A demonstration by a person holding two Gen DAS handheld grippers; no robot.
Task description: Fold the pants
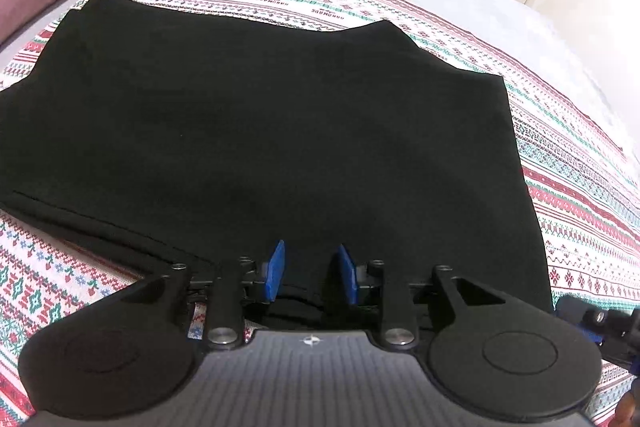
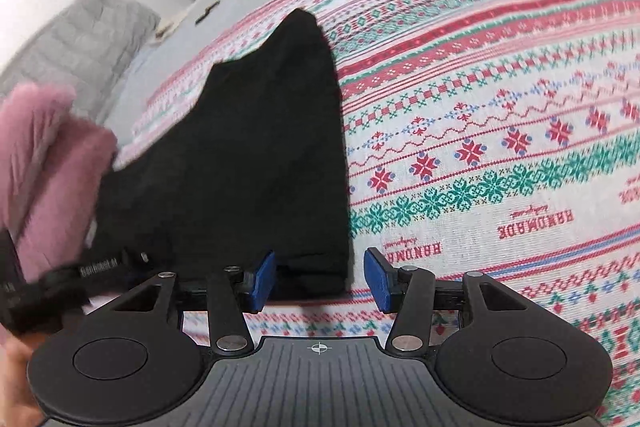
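Lying across the middle of the left wrist frame, the black pants (image 1: 260, 131) sit folded on a patterned cloth (image 1: 568, 163), probably laid down as a clean folding surface. The left gripper (image 1: 308, 273) has its blue pads parted around the near hem without pinching it. The right gripper (image 2: 320, 275) is wide open at the lower centre (straddling the pants' corner), seemingly ready for the next fold.

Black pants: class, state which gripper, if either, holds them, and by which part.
Neither visibly holds the black pants. Left gripper and right gripper are open, straddling the near edge.
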